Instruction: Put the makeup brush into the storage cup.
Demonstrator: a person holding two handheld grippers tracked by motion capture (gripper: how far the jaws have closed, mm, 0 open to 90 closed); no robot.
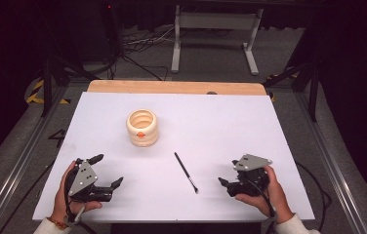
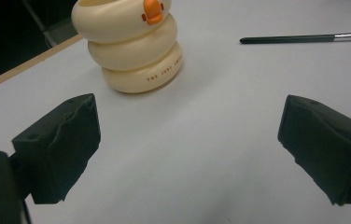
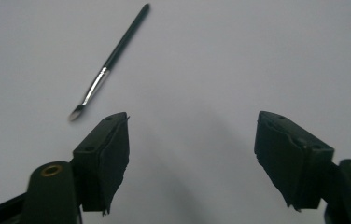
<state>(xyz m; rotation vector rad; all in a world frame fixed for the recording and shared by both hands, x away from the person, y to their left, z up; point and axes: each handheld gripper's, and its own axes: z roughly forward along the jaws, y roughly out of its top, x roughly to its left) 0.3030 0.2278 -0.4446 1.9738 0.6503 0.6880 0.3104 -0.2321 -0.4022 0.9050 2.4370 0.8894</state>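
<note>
both tongs agape and empty; right gripper (image 1: 226, 185) best straddles the slim black makeup brush (image 1: 186, 172) mid-handle, square across.

The white-topped table (image 1: 230, 117) is seen from above, facing forward and down. It is skimmed closely from low down in both gripper views, which share the thin black-handled brush (image 2: 299, 38) (image 3: 113, 58).
</note>
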